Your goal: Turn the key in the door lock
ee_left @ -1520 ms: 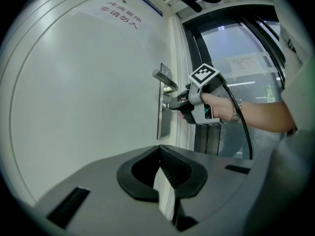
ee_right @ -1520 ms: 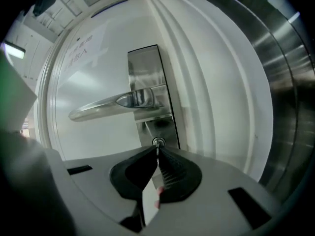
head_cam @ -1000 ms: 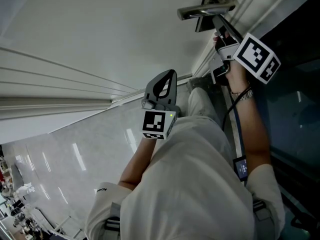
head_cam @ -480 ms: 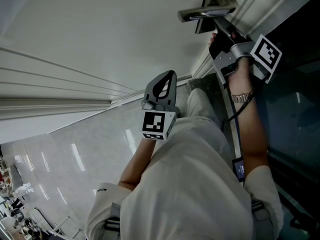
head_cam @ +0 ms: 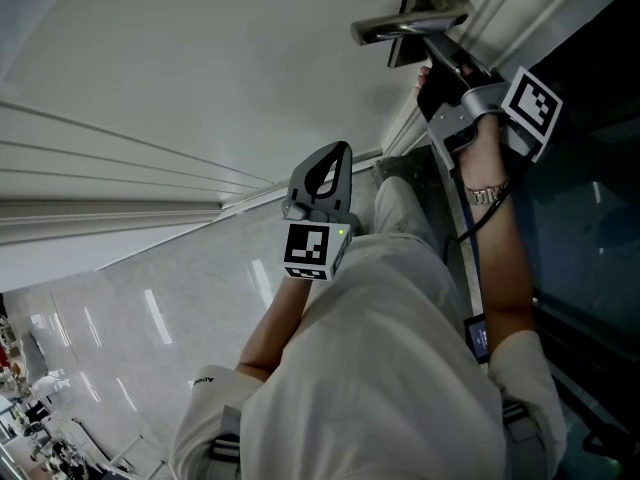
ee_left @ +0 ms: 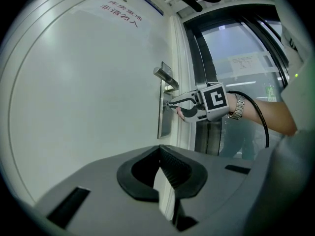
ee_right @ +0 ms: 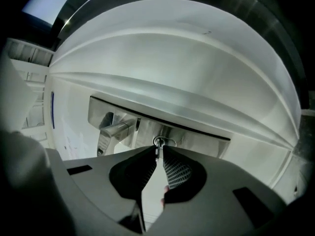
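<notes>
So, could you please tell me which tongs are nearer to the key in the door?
Right. The right tongs are shut on the key; the left tongs hang shut, well back from it.

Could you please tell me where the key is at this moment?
In the right gripper view the key sits at centre, pinched between the jaws of the right gripper and seated in the metal lock plate, just right of the door handle.

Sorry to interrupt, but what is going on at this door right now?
A person is working a lock with two hand-held grippers. The right gripper is shut on the key in the lock plate, below the door handle. The left gripper is shut, empty and held back from the door.
</notes>
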Motion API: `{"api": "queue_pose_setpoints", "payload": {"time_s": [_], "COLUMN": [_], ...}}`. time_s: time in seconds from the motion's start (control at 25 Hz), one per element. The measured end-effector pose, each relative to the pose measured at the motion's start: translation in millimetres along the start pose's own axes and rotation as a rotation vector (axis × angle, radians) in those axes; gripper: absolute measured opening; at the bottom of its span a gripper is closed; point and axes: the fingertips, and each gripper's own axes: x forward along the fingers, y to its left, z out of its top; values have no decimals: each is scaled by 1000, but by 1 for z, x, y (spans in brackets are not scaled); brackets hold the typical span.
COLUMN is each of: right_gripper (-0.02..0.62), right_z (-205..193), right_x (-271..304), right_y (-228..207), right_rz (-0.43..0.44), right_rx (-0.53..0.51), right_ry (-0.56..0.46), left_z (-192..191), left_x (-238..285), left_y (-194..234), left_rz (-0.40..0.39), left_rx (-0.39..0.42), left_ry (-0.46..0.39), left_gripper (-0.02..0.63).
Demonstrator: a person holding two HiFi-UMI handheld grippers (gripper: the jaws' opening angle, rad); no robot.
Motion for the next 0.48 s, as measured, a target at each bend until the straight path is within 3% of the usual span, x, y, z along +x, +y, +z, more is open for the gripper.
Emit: {"api": "queue_pose_setpoints", "payload": {"time_s": [0.32,0.4,0.48], "right_gripper": [143,180,190], "right_z": [-8,-12,-14], "right_x": [0,0,-4], "right_y": [-8,-8,-9], "right_rz": [23,18,-56], "right_rx": [-172,-308,-510], "right_ry": [57,86,89], "left_z": [0,-2,-4], "left_x": [8,8,7], "left_y": [-3,-2,-1], "left_rz": [-12,-12,-10], "left_rx": [1,1,0], "left_ry": [-2,1,8], "left_gripper": [8,8,8]}}
